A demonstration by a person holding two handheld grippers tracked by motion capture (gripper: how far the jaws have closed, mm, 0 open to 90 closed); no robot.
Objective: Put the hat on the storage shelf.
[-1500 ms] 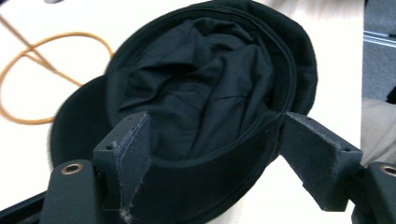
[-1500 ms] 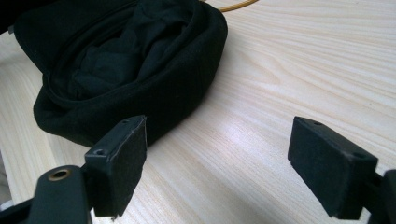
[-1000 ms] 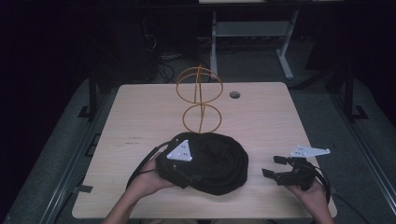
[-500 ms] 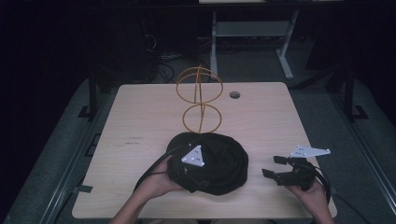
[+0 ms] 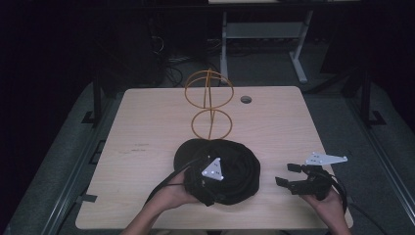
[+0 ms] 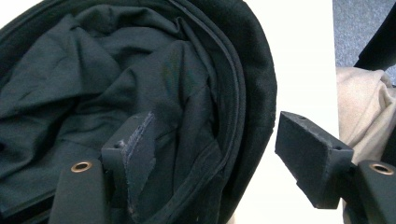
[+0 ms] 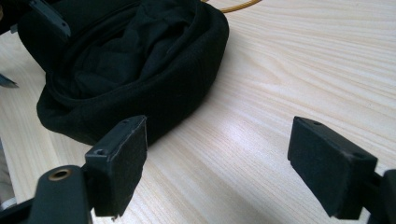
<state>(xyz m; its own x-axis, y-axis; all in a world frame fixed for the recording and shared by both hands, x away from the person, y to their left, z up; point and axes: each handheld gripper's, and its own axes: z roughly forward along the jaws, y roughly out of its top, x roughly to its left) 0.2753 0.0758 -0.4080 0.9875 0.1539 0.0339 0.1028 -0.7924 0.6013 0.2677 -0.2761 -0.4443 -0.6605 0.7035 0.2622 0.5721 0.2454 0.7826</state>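
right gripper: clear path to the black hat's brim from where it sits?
Probably yes. The right gripper is open beside the black hat, jaws pointing at it, with bare table between them. The left gripper straddles the brim on the near side, apart.

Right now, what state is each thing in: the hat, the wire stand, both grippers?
Black hat: upside down on the table, opening up, lining crumpled.
Wire stand: upright, bare, just behind the hat.
Left gripper: open, one jaw inside the hat, the other outside its brim.
Right gripper: open, holding nothing, over bare table right of the hat.
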